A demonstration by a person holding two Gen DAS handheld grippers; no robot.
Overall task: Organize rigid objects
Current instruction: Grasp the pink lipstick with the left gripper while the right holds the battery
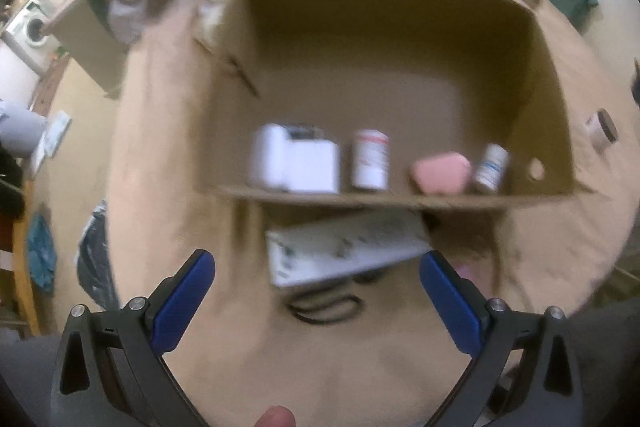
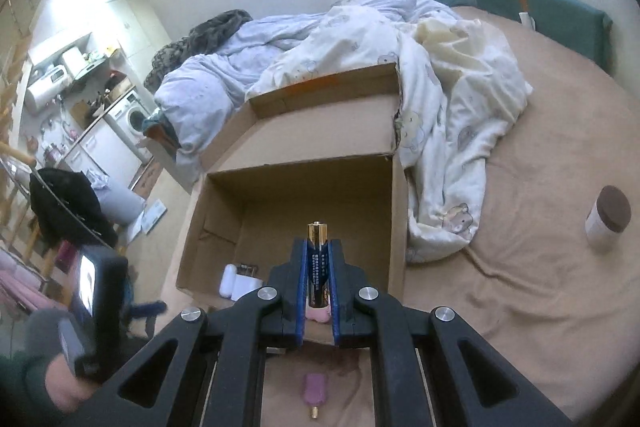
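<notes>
My right gripper (image 2: 318,243) is shut on a black and gold battery (image 2: 318,267), held upright above the near edge of an open cardboard box (image 2: 224,227). In the left wrist view my left gripper (image 1: 317,259) is open with nothing between its blue pads (image 1: 184,303), hanging over the beige bedsheet just in front of the box (image 1: 400,201). Along the box's near wall stand white plastic pieces (image 1: 296,159), a white bottle with a red label (image 1: 370,159), a pink case (image 1: 440,173) and a small bottle (image 1: 490,167).
A white flat pack (image 1: 344,247) and a black cord (image 1: 324,307) lie on the sheet below the left gripper. A brown-lidded jar (image 2: 608,219) stands on the bed to the right. A small pink item (image 2: 314,395) lies near me. A crumpled duvet (image 2: 400,67) lies behind the box.
</notes>
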